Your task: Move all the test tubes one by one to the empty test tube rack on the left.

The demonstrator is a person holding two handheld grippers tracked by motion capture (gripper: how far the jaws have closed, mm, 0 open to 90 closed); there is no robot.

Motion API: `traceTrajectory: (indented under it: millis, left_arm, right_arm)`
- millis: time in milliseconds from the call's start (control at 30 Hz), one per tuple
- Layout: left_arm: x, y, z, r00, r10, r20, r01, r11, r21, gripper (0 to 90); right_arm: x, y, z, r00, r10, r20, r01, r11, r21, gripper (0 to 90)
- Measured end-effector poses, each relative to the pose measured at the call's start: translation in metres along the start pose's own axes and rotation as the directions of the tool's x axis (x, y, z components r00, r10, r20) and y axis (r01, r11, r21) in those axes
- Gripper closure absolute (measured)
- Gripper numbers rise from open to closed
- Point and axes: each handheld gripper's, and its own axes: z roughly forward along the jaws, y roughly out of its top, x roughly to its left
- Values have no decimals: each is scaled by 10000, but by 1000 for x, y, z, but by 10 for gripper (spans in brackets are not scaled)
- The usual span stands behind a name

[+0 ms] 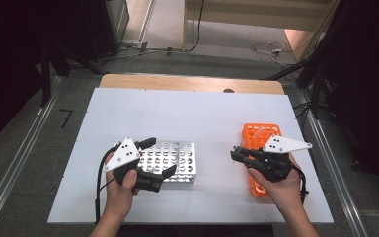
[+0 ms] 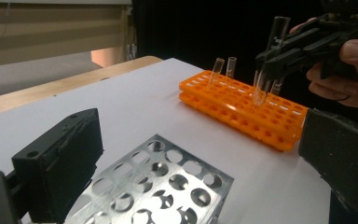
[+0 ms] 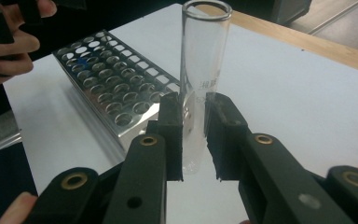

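The right gripper (image 3: 193, 135) is clamped on 1 clear glass test tube (image 3: 200, 70), held upright just above the orange plastic tube rack (image 1: 260, 134) near the table's right edge. This looks like the carry step: moving the tube across to the silver metal perforated rack (image 1: 177, 160). The left gripper (image 1: 159, 158), jaws apart and empty, straddles that rack's near-left corner. Next comes a level traverse over the bare white tabletop (image 1: 217, 123) between the racks, then a plumb descent into a hole. 2 more tubes (image 2: 223, 69) stand at the orange rack's far end.
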Motion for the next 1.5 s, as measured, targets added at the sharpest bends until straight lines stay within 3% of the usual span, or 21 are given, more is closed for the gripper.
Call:
traceTrajectory:
  millis: [133,267,400,500,600,733,1033,1200,1500]
  left_arm:
    - [-2,8,11,9998,111,137,-111,9999,27,0]
    - [-2,14,22,9996,-47,294,44,9999,101,14]
    - [-6,18,32,9977,-190,652,176,9996,223,37]
    - [-9,20,36,9928,-451,1106,431,9989,203,47]
    - [-17,22,41,9932,-723,918,696,9970,324,133]
    - [-25,21,45,9939,-657,887,606,9964,591,233]
    - [-37,23,49,9855,-329,1663,198,9966,801,545]
    - [-44,23,51,9856,-26,1690,-101,9972,738,627]
    - [-46,24,51,9851,116,1719,-273,9957,891,713]
  right_arm:
    - [3,6,9,9998,-70,-178,69,10000,-26,741]
    - [6,9,15,9994,-156,-300,155,9999,-27,741]
    - [13,10,25,9978,-355,-560,363,9992,141,741]
    - [16,10,28,9965,-459,-695,473,9987,189,741]
    - [25,7,37,9929,-625,-1016,664,9972,355,741]
    - [36,3,48,9885,-802,-1280,883,9944,589,741]
    - [53,4,56,9800,-1157,-1617,1286,9891,719,741]
    - [56,4,58,9770,-1251,-1725,1398,9873,758,741]
    - [62,6,57,9738,-1347,-1835,1487,9867,650,741]
